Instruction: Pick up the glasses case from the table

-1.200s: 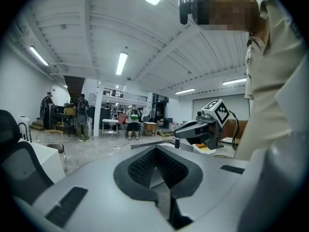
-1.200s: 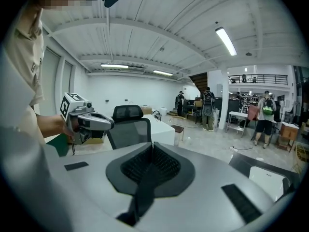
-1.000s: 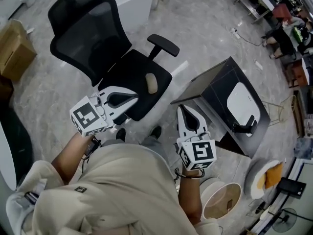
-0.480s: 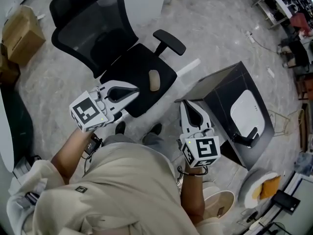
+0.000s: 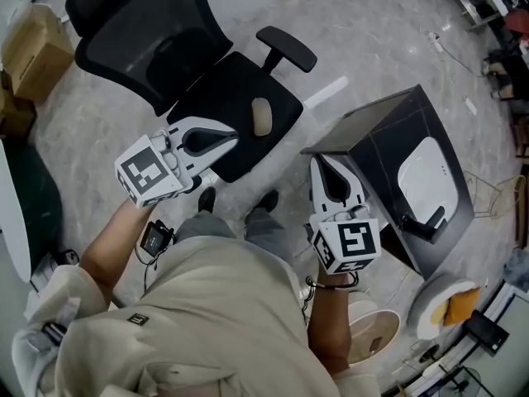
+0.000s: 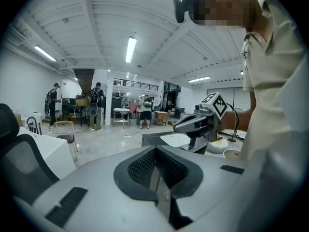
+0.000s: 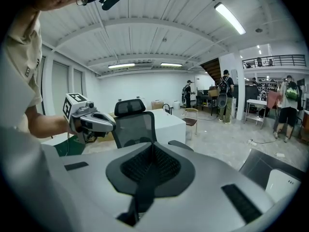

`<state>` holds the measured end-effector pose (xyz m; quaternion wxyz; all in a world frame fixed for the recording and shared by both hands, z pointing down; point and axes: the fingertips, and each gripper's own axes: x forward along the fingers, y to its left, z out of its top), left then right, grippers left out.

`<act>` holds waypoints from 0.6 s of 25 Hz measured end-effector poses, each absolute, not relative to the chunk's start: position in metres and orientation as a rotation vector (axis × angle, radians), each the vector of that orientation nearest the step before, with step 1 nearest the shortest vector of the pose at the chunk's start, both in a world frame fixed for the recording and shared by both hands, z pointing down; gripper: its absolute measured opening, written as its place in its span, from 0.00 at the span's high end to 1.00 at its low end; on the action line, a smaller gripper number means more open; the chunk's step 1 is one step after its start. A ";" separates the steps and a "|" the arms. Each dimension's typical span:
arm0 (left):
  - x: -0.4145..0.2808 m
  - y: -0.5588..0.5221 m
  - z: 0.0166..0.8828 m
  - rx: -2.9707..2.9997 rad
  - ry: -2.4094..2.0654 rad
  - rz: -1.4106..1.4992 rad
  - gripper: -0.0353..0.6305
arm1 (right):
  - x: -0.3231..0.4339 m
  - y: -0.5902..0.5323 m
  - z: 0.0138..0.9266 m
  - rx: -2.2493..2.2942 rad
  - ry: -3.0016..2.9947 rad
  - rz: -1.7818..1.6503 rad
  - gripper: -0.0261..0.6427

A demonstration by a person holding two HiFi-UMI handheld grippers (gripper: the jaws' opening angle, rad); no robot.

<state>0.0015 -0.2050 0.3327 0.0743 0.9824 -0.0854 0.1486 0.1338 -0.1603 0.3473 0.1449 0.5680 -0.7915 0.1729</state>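
Observation:
A white rounded case (image 5: 430,176) lies on a dark table (image 5: 376,151) at the right of the head view, with a black object (image 5: 421,224) beside it. It also shows as a white shape (image 6: 176,139) in the left gripper view. My right gripper (image 5: 322,162) hangs in the air just left of the table's near corner, jaws shut and empty. My left gripper (image 5: 234,139) is also shut and empty, held over the front edge of a black office chair (image 5: 223,98). From the camera on each gripper I see its own jaws closed together (image 6: 155,149) (image 7: 153,146).
A beige oval object (image 5: 261,116) rests on the chair seat. A cardboard box (image 5: 33,44) sits at the far left. A round bin (image 5: 376,337) and a white dish with something orange (image 5: 442,304) are on the floor at bottom right. Several people stand far off (image 6: 96,105).
Both grippers have drifted a little forward and lower with the person, the right one slightly closer to the table's corner. Both stayed shut and empty.

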 end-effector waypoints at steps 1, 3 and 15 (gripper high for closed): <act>0.004 -0.207 0.336 2.955 -0.249 0.454 0.92 | 0.136 -0.160 0.351 1.638 -2.277 0.504 0.92; 0.011 -0.212 0.346 2.956 -0.233 0.472 0.92 | 0.142 -0.161 0.359 1.643 -2.267 0.517 0.92; 0.053 -0.215 0.412 2.930 -0.046 0.619 0.92 | 0.179 -0.148 0.398 1.711 -2.186 0.607 0.92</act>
